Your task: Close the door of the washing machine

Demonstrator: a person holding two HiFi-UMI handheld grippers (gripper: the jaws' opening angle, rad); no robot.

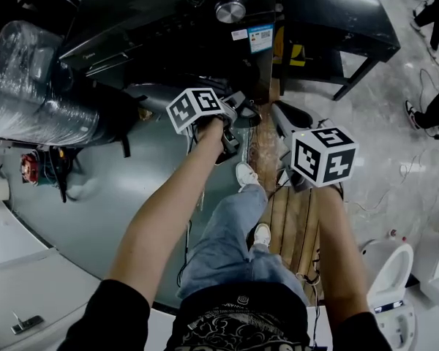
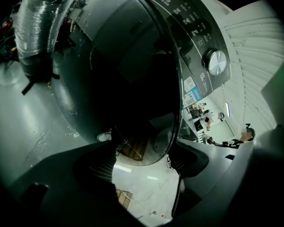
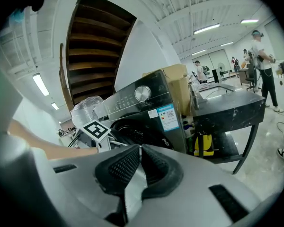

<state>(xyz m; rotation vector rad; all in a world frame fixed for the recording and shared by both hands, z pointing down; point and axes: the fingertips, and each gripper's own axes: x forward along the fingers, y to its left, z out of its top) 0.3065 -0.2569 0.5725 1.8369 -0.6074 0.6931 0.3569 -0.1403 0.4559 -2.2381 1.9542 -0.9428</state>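
1. The washing machine (image 1: 168, 20) stands just ahead of you, dark-fronted, with its dial (image 1: 230, 9) on the top panel; its door (image 2: 132, 79) hangs open, swung out from the front.
2. Your left gripper (image 2: 142, 161) is right at the door; its jaws stand wide apart, and the lower rim of the round door shows in the gap between them, close to one jaw; whether a pad touches the rim cannot be told.
3. Your right gripper (image 3: 140, 150) hangs back, well apart from the machine; its jaws are pressed together with nothing between them; it looks to have no part in this step.
4. The door looks like a stiff ring round a domed dark glass; it is probably fairly heavy, yet the hinge carries the weight, so a light steady push should swing it.
5. The glass is smooth and likely slippery, so pads may skid there; take the rim on the side away from the hinge, either pinched between the jaws or pushed flat.
6. The latch will probably want a firm last press; ease the door in rather than slam it; keep the jaws out of the closing gap between door and drum opening.
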